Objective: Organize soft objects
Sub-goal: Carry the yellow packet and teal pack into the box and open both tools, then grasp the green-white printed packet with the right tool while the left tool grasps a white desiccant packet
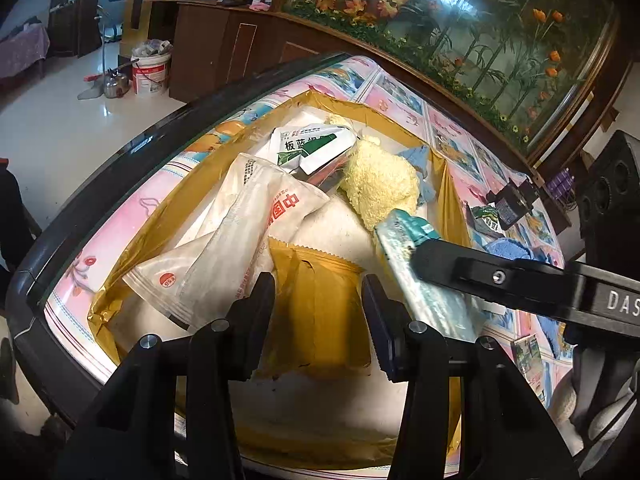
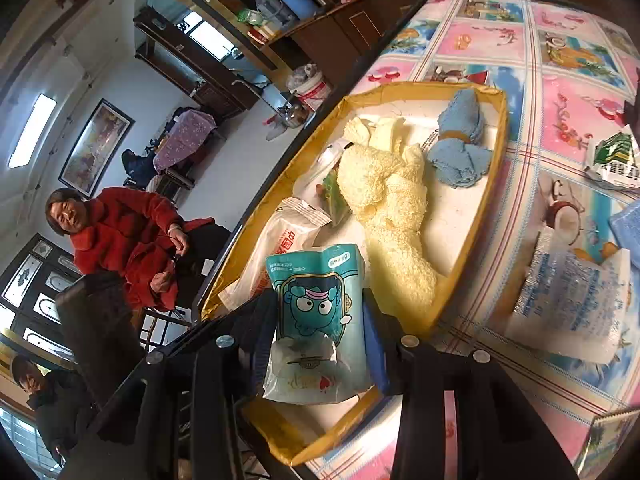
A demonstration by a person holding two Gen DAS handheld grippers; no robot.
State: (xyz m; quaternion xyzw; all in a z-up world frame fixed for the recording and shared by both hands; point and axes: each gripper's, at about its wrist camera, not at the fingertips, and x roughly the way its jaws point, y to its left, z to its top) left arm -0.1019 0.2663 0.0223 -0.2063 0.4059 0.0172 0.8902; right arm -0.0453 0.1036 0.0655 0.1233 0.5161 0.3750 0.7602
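A gold-rimmed cardboard tray (image 1: 384,118) (image 2: 472,216) lies on the table. It holds a yellow fluffy towel (image 1: 378,184) (image 2: 394,216), a blue cloth (image 2: 460,148), a white pouch with red print (image 1: 256,220) (image 2: 286,240), a green-and-white sachet (image 1: 312,148) and a gold packet (image 1: 320,312). My right gripper (image 2: 320,320) is shut on a teal cartoon packet (image 2: 318,300) over the tray's near end; it shows in the left wrist view (image 1: 404,236). My left gripper (image 1: 318,320) is open and empty above the gold packet.
The table (image 2: 568,80) has a pink and blue picture cover. A clear printed bag (image 2: 568,300), a green sachet (image 2: 616,156) and a blue cloth (image 1: 508,250) lie outside the tray. A dark cabinet (image 1: 240,40) and a white bucket (image 1: 150,72) stand beyond.
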